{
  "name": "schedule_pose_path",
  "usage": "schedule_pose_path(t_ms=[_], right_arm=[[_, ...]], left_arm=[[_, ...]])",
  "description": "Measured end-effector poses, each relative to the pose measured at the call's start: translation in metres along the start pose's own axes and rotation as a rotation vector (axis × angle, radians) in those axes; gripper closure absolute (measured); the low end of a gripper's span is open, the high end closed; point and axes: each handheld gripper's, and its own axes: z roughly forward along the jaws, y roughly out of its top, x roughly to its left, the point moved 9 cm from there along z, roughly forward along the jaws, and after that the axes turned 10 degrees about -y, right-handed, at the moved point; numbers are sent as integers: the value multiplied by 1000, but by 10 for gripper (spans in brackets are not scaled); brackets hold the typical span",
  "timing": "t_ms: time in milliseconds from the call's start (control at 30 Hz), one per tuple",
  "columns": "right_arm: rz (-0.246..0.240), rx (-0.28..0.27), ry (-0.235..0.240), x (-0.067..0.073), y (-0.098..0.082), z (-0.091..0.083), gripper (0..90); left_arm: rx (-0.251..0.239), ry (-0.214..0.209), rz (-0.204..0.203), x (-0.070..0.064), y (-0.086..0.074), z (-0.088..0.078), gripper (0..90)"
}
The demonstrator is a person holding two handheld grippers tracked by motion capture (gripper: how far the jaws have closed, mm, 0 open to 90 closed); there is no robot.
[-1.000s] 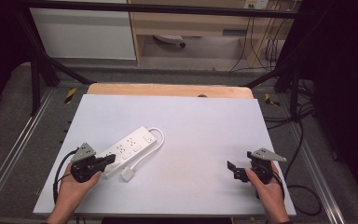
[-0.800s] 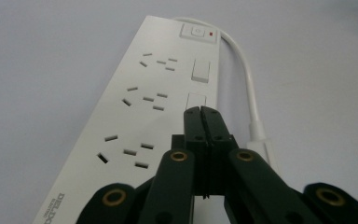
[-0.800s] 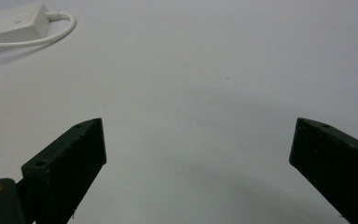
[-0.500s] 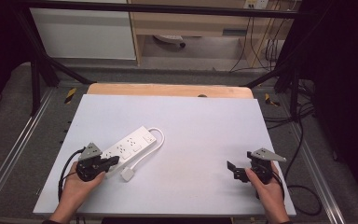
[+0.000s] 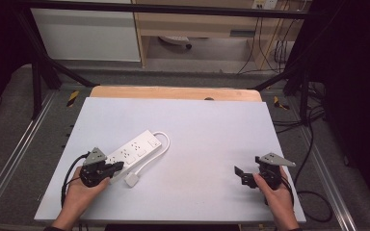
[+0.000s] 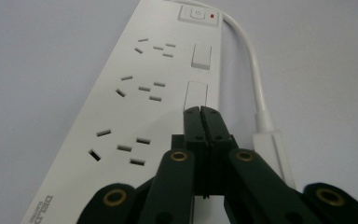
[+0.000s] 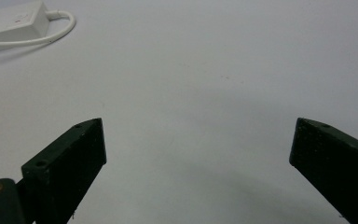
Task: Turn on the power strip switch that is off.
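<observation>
A white power strip (image 5: 134, 150) lies diagonally on the left half of the white table, its cable (image 5: 160, 144) looping back to a white plug (image 5: 132, 180) beside it. My left gripper (image 5: 118, 166) is shut with nothing in it, its tips over the strip's near end. In the left gripper view the closed tips (image 6: 200, 111) sit above the power strip (image 6: 135, 112), just short of a flat rectangular button (image 6: 196, 94). My right gripper (image 5: 238, 173) rests at the table's right front, jaws wide open and empty (image 7: 196, 140). The strip's far end (image 7: 14, 23) is visible in the right gripper view.
The white table (image 5: 212, 130) has a wooden strip (image 5: 173, 92) along its far edge. Black frame rails run along both sides. Cables lie on the floor (image 5: 313, 144) to the right. Shelving stands beyond the table.
My left gripper has slid right and forward, from beside the strip's near end to over it. The right gripper has stayed where it was.
</observation>
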Motion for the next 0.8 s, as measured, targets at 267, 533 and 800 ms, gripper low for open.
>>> schedule_pose_path(t_ms=[267,533,800], right_arm=[[1,-2,0,0,0,0,41],[0,-2,-1,0,0,0,41],[-1,-4,0,-1,0,-1,41]], left_arm=[[19,7,6,2,-1,3,900],[8,-3,-9,3,2,6,899],[17,-4,9,-1,2,8,900]])
